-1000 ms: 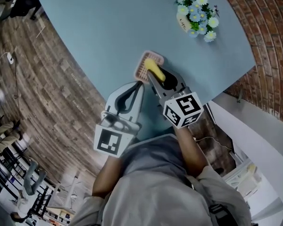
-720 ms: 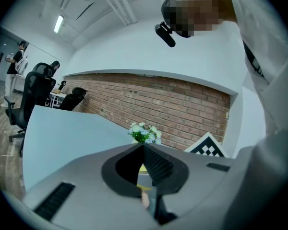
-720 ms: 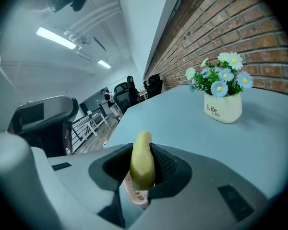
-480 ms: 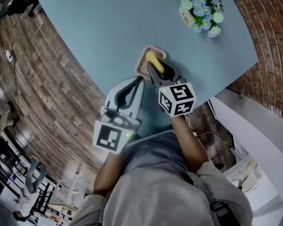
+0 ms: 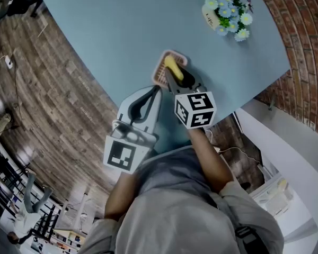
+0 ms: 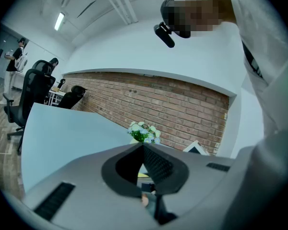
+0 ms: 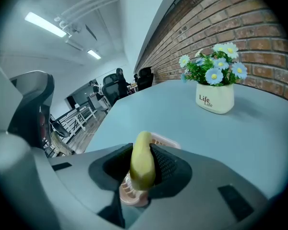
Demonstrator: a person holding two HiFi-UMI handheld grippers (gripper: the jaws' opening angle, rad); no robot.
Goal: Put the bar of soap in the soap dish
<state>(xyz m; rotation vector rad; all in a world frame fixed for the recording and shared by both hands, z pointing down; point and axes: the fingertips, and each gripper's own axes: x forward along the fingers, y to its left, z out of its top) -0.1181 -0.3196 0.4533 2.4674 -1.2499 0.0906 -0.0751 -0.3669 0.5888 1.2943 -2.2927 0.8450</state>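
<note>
While over ribbed dish [image 5: 160, 77], oval soap [image 7: 142, 164]

The small cream ceramic flowerpot [image 7: 214, 101] with blue and white daisies [image 7: 212, 67] carries dark print on its front: "Life" in larger letters, "Life" again smaller beneath.

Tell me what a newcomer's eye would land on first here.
The yellow bar of soap, clamped in the right gripper over the pink soap dish near the close edge of the table. Next, the white pot of flowers at its far corner.
</note>
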